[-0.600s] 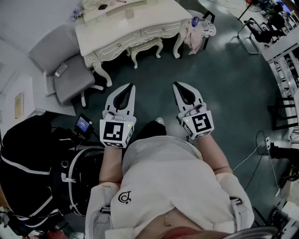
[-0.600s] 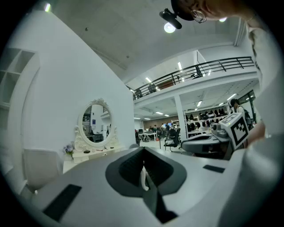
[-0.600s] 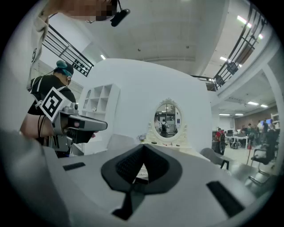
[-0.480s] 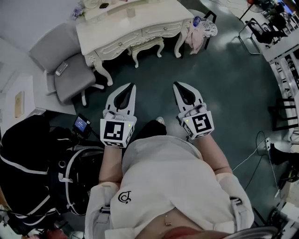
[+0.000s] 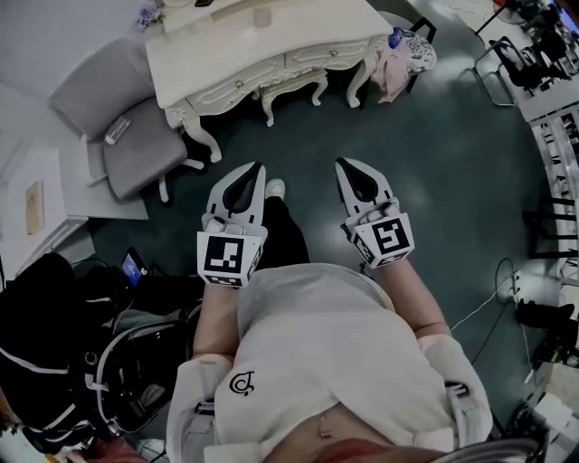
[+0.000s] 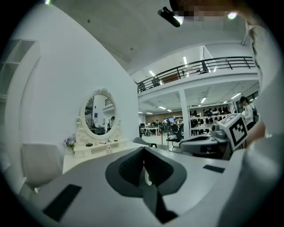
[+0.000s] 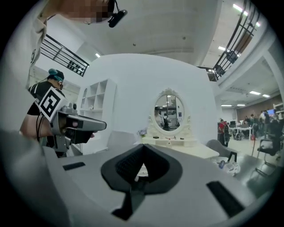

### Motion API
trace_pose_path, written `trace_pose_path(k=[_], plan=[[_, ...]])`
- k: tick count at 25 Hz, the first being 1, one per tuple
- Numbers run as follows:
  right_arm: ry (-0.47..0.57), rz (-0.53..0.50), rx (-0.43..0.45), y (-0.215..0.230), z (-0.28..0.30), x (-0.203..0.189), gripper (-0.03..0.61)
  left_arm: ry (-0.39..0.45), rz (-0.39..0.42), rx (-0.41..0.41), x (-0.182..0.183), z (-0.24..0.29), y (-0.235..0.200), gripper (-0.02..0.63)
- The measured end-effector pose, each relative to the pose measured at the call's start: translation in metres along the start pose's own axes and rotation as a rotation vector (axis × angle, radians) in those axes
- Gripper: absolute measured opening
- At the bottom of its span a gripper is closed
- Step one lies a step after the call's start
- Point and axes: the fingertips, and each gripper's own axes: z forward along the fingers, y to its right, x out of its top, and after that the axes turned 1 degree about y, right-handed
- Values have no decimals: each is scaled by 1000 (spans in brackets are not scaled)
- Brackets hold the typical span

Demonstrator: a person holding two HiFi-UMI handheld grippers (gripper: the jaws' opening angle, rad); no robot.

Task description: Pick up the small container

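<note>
Now, low at the waist: left hand-held gripper (image 5: pixel 255 172) clenched on nothing, right hand-held gripper (image 5: pixel 347 168) likewise clamped empty, side by side above the floor (image 5: pixel 434 181). Farther ahead, grey chair (image 5: pixel 127 136) beside white counter (image 5: pixel 226 54). Small container (image 5: pixel 262 16) up on top, well apart from both.

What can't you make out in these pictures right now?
- Small items on the dressing table: head view, too small to name; the top edge cuts off the tabletop's back.
- Same items, both gripper views: specks under the mirror; no container identifiable.
- Bundle beside the table, head view: too small to name.
</note>
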Motion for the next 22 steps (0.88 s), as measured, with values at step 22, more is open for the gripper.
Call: trace_pose_path(k=[22], plan=[[-70, 38, -57, 141, 337, 0, 6, -14, -9, -36, 20, 262, -257, 12]])
